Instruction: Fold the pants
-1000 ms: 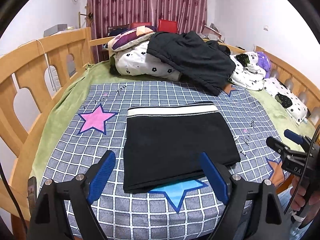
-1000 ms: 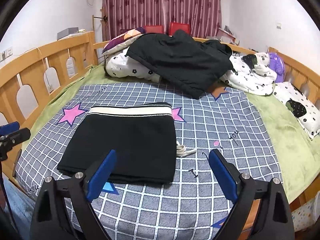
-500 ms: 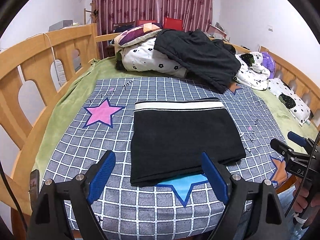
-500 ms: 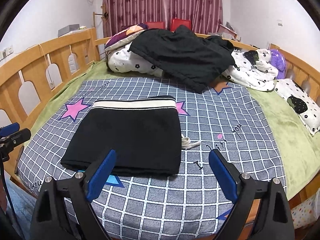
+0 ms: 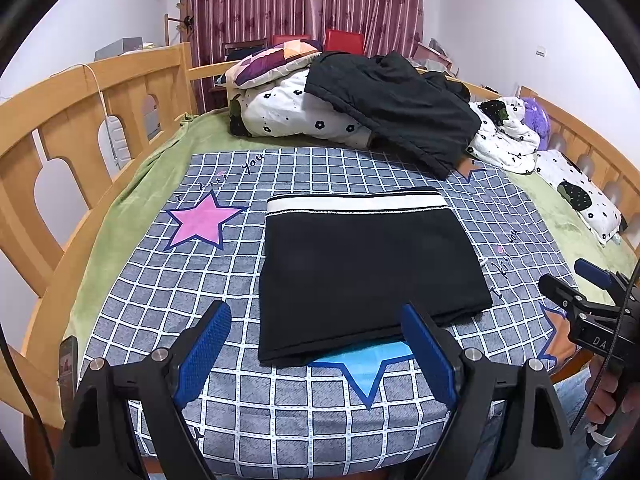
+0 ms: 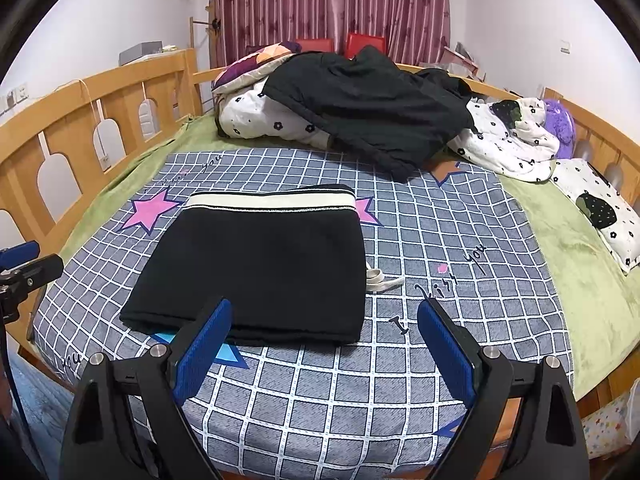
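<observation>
The black cloth pants [image 5: 366,264] lie folded flat on the bed; both hand-held grippers, left [image 5: 316,350] and right [image 6: 326,344], gape apart, so lift away gently.

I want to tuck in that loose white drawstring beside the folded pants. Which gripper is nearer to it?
Right. The right gripper hangs open just in front of the drawstring, at the pants' right edge. The left gripper is open at the pants' front-left, across the fabric.
</observation>
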A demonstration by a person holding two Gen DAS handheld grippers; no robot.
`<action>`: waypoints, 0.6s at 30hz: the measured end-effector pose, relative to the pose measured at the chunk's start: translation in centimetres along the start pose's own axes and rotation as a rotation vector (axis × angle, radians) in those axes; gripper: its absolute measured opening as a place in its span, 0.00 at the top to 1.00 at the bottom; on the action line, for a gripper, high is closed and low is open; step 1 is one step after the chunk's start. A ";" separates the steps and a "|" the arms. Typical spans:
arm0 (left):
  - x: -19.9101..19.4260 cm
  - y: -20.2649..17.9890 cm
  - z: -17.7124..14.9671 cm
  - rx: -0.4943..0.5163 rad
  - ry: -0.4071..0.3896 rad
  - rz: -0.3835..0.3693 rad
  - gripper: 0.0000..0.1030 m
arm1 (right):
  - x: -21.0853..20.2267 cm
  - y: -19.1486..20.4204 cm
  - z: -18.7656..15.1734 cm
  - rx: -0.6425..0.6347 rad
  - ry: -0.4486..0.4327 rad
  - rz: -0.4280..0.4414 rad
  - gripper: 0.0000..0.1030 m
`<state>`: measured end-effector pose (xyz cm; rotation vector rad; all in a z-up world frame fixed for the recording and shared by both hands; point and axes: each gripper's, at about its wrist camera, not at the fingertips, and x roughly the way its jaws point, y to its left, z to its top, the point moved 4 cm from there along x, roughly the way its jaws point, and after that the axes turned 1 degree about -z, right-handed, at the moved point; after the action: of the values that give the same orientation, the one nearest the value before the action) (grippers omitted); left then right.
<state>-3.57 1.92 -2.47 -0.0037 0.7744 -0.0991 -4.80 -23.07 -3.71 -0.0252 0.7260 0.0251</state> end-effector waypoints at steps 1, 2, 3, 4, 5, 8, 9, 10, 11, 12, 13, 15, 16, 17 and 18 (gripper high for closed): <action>0.0 -0.1 0.0 0.001 0.000 0.000 0.16 | 0.0 -0.1 0.0 0.004 0.000 0.002 0.10; 0.0 -0.1 0.0 0.003 -0.001 -0.002 0.16 | 0.0 -0.2 0.0 0.007 0.000 0.001 0.10; 0.0 -0.2 0.0 0.006 -0.001 -0.001 0.16 | 0.0 -0.3 0.0 0.010 0.000 0.000 0.10; 0.0 -0.3 0.0 0.007 -0.001 -0.001 0.16 | 0.0 -0.4 -0.1 0.012 0.001 -0.001 0.10; 0.0 -0.3 0.0 0.008 -0.001 -0.001 0.16 | 0.0 -0.5 -0.1 0.013 0.003 -0.002 0.10; 0.2 -0.4 -0.1 0.012 0.003 0.000 0.16 | 0.1 -0.7 -0.2 0.014 0.003 -0.006 0.10; 0.2 -0.5 -0.1 0.012 0.004 0.000 0.16 | 0.1 -0.7 -0.2 0.014 0.004 -0.007 0.10; 0.3 -0.5 -0.1 0.011 0.005 0.002 0.16 | 0.1 -0.8 -0.2 0.013 0.004 -0.010 0.10; 0.3 -0.5 -0.1 0.011 0.005 0.003 0.16 | 0.1 -0.9 -0.3 0.012 0.004 -0.012 0.10; 0.3 -0.5 -0.1 0.011 0.006 0.004 0.16 | 0.1 -0.9 -0.3 0.010 0.004 -0.015 0.10; 0.3 -0.5 -0.1 0.011 0.005 0.003 0.16 | 0.2 -0.8 -0.4 0.010 0.005 -0.017 0.10; 0.3 -0.5 -0.1 0.012 0.005 0.003 0.16 | 0.2 -0.9 -0.4 0.010 0.005 -0.016 0.10; 0.3 -0.5 -0.1 0.012 0.004 0.004 0.16 | 0.2 -0.8 -0.4 0.012 0.005 -0.017 0.10; 0.3 -0.4 -0.1 0.012 0.004 0.003 0.16 | 0.2 -0.9 -0.4 0.013 0.006 -0.017 0.10; 0.3 -0.4 -0.1 0.012 0.003 0.003 0.16 | 0.3 -0.9 -0.5 0.015 0.007 -0.016 0.10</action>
<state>-3.44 1.47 -2.75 0.0093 0.7767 -0.1007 -4.87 -24.01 -4.21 -0.0172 0.7328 0.0043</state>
